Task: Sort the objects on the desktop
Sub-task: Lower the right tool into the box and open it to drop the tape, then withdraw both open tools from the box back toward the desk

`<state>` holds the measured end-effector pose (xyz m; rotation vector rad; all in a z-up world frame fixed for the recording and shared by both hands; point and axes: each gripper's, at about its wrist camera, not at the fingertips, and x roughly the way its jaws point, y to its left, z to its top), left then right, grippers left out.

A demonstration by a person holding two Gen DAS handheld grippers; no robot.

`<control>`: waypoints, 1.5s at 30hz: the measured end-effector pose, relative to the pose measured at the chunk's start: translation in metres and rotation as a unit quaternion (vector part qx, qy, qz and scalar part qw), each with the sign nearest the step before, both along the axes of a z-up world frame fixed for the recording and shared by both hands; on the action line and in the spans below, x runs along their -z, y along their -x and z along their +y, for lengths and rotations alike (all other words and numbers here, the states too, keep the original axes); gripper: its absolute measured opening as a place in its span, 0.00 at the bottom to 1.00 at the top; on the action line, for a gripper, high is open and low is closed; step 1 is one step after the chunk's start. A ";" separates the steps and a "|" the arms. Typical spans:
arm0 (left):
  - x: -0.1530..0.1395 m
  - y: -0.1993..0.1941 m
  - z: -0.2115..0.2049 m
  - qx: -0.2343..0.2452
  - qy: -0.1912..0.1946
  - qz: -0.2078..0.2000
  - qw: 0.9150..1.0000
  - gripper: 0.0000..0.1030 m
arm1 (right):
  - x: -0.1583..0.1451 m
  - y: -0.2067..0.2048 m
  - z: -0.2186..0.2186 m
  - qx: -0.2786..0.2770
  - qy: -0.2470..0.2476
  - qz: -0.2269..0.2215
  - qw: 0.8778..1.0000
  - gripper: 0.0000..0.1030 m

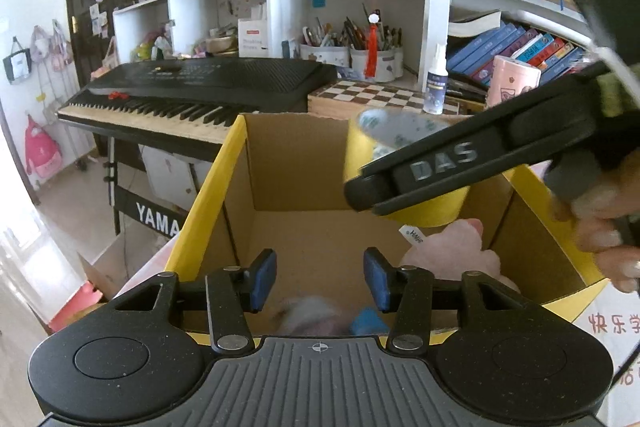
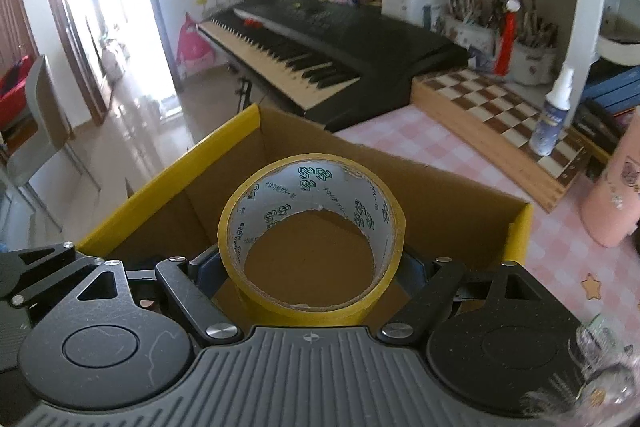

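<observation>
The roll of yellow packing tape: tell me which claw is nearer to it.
Right. The right claw is shut on the roll of yellow packing tape, holding it over the open yellow-edged cardboard box. The left claw is open and empty, apart from the tape, at the box's near side.

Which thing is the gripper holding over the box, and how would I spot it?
Find the open brown cardboard box with yellow edges beside the black keyboard. Above it, the right gripper clamps a yellow roll of tape. It is the only ring, with green marks printed inside its white core.
</observation>
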<state>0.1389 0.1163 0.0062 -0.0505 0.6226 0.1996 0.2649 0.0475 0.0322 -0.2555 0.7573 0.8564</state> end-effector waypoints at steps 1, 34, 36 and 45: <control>0.000 0.000 0.000 0.004 0.001 -0.001 1.000 0.54 | 0.002 -0.002 0.003 -0.001 0.006 0.005 1.000 0.80; -0.035 0.050 -0.001 -0.008 -0.009 -0.083 0.997 0.82 | -0.046 0.043 -0.023 0.035 -0.044 -0.060 0.997 0.87; -0.038 0.056 0.001 -0.016 -0.010 -0.086 0.996 0.82 | -0.052 0.052 -0.030 0.047 -0.055 -0.071 0.995 0.87; -0.048 0.090 0.020 -0.055 0.016 -0.106 0.993 0.82 | -0.066 0.101 -0.077 0.113 -0.091 -0.117 0.983 0.87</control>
